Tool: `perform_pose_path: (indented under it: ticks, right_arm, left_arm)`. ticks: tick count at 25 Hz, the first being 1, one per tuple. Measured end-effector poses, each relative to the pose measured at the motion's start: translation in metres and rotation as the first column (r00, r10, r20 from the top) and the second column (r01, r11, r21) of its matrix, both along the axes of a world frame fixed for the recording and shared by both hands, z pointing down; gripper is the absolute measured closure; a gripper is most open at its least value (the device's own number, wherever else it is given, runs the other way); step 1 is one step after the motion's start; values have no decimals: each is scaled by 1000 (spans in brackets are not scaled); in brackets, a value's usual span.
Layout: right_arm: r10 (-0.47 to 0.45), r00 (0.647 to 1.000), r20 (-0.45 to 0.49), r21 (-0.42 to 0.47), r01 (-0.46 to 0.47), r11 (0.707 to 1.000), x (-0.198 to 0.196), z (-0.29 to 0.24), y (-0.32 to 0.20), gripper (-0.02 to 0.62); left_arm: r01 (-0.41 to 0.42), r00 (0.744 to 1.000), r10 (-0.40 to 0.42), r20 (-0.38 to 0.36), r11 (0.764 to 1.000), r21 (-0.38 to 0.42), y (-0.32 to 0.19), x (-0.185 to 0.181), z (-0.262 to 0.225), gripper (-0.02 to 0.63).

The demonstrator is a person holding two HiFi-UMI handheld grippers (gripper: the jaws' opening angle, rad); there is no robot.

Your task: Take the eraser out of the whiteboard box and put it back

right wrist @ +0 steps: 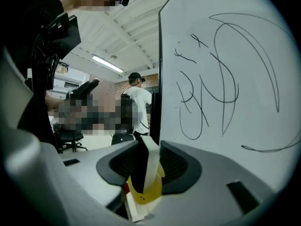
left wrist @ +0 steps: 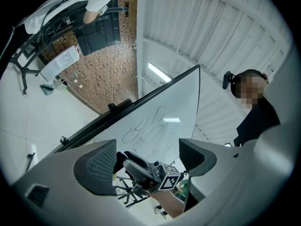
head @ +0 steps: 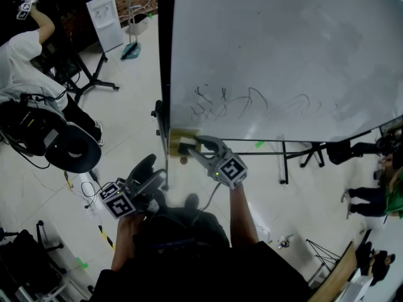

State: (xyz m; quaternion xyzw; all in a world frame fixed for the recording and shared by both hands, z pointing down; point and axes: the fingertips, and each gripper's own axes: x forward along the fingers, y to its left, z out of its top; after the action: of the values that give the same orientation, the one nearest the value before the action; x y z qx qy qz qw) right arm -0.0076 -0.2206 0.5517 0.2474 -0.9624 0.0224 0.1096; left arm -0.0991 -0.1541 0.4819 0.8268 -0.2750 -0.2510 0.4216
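A flat yellow-and-white eraser (right wrist: pixel 141 192) is pinched between ribbed pads of the right gripper (right wrist: pixel 143 154) — the left gripper (left wrist: pixel 146 160) is held spread, empty.

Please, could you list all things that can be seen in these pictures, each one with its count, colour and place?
whiteboard: one, white, upright on a stand, ahead
scribbles: several, black, low on the whiteboard
box: one, tan, at the whiteboard's lower left corner
eraser: one, black, white and yellow, gripped, at the box
chair: one, black, on the floor at left
bystanders: at least two; white shirt far left, green at the right edge
left gripper: one, grey, jaws apart, empty, held low
right gripper: one, grey, shut on the eraser
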Motion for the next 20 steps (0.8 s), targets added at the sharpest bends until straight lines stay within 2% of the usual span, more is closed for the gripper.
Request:
perform_pose_path:
  ticks: [20]
  right_arm:
    - [-29,994,-107,31,33,999,-11,35,2,428]
  left_arm:
    - [-8,1000,8,8,1000,-3,-3,2,0,198]
